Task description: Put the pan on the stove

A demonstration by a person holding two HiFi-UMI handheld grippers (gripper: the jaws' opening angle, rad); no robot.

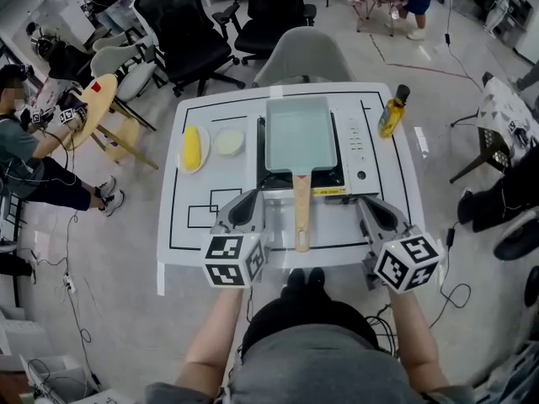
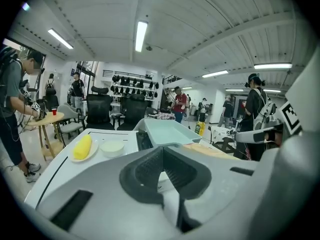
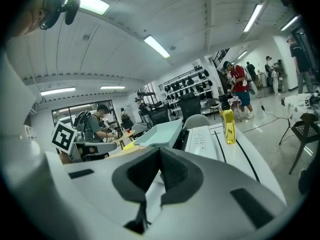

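Tabletop first: a white square table marked with black lines (image 1: pixel 173 225) carries everything, and at its middle lies a flat black-and-white countertop stove (image 1: pixel 358 154). The pale teal rectangular pan (image 1: pixel 301 133) already rests on the stove's dark cooking surface, squarely inside it, so by these views the placing looks done. The pan's long axis runs from the far side straight toward the person. Its straight light wooden handle (image 1: pixel 301 213) juts past the stove's near edge and ends over bare tabletop near the table's front. The two tools flank that handle at the near edge, both pointing away from the person, roughly parallel to it. The grey left gripper with its marker cube (image 1: pixel 245 209) sits just beside the handle on the left. The matching right gripper (image 1: pixel 379 213) stands further off on the right, in front of the stove's control strip. In each gripper's own view the dark ribbed pads meet with nothing between them, so both tools are closed and empty, and neither touches the pan. Should the pan need squaring up, the left tool is nearer; it would have to open and shift inward to close across the handle's width.
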